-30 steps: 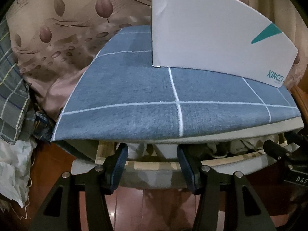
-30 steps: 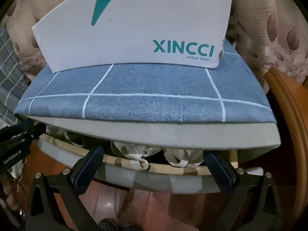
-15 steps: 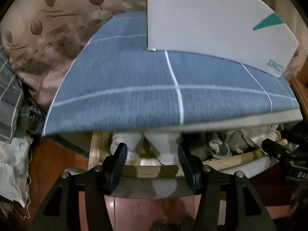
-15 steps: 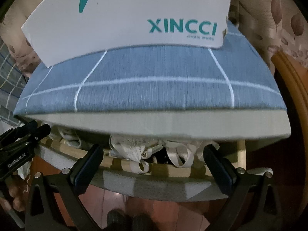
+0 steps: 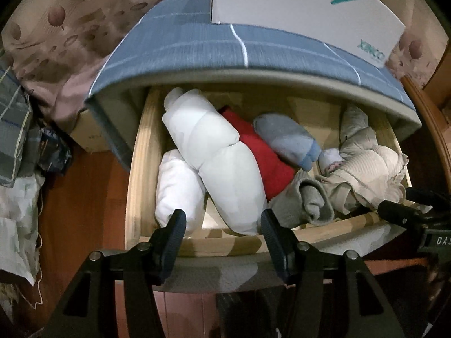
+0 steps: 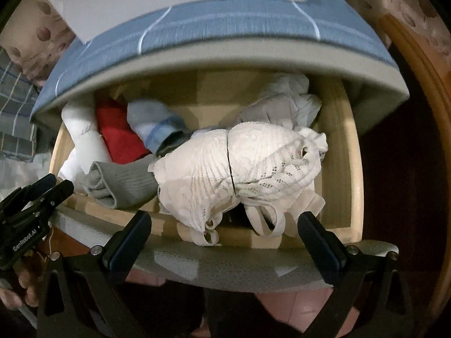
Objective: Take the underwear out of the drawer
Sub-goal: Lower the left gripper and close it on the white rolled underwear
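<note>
Two tools hang above the open drawer (image 5: 141,169), neither holding anything; nothing looks taken out yet, so judged early: drawer open, picking not begun

Left side: left tool (image 5: 222,225) over the front rim, jaws opening, nothing between them. Beyond its fingers lie two white rolls (image 5: 214,157), one long and slanted across a shorter one

Middle: red cloth (image 5: 262,152) tucked against the long roll, then a grey-blue sock (image 5: 284,140), and a grey sock (image 5: 304,200) folded near the front rim

Right side: right tool (image 6: 225,228) spread wide, empty, its fingers either side of the white lace underwear (image 6: 239,166). That piece lies heaped at the drawer's front right, straps hanging over the rim, touching the grey sock. More pale crumpled cloth (image 6: 287,95) behind it, partly under the blue-topped cabinet (image 6: 225,28); cannot tell what kind

Left to do, as judged: lower the right tool onto the lace heap, pinch, lift clear of the rim. Straps may snag the rim or drag the sock along
</note>
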Demonstrator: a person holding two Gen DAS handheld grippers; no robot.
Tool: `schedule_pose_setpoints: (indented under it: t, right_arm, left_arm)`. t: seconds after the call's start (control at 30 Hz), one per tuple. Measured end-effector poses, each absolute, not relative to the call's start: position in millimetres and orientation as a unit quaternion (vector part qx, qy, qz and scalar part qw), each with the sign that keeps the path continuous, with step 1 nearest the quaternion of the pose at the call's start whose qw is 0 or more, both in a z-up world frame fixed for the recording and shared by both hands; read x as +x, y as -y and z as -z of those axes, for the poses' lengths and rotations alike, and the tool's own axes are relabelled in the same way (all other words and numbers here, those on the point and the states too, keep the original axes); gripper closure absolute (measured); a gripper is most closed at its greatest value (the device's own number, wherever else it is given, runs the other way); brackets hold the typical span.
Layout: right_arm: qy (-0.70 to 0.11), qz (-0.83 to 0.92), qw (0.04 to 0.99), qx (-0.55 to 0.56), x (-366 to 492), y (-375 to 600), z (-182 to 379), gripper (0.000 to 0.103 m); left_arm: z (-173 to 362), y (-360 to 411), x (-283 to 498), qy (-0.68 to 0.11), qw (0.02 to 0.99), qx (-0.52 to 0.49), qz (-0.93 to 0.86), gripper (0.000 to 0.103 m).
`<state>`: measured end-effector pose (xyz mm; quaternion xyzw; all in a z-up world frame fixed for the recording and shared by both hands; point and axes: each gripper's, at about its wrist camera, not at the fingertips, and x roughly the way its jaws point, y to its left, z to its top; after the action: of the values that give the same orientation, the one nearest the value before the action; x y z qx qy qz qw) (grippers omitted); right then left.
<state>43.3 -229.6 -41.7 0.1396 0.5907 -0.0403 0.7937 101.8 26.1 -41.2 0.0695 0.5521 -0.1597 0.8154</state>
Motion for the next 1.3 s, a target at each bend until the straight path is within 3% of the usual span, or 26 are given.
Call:
schedule_pose_setpoints:
  t: [0.4, 0.7, 1.03, 1.3]
  right_arm:
    - [-0.636, 0.035, 0.756, 0.150, 44.8, 225.8, 45.1, 0.001]
    - [-0.613, 0.014, 0.776, 0.150, 16.0, 227.8, 34.7, 0.001]
    - [-0.552, 0.014, 0.823, 0.131, 8.2, 239.1, 5.3, 0.001]
    - [-0.548, 0.019, 0.826, 0.130, 0.4, 254.1, 15.5, 0.001]
  left_arm:
    - [44.9, -31.5, 99.9, -0.574, 0.799, 0.075, 0.164, 0.046]
    - [38.2, -31.7, 100.3, -0.581, 0.797, 0.067, 0.153, 0.046]
    - [3.6, -35.3, 126.8, -0.600, 0.786, -0.023, 0.145, 0.046]
    - [23.4, -13.0, 142.6, -0.631, 0.766, -0.018, 0.122, 0.046]
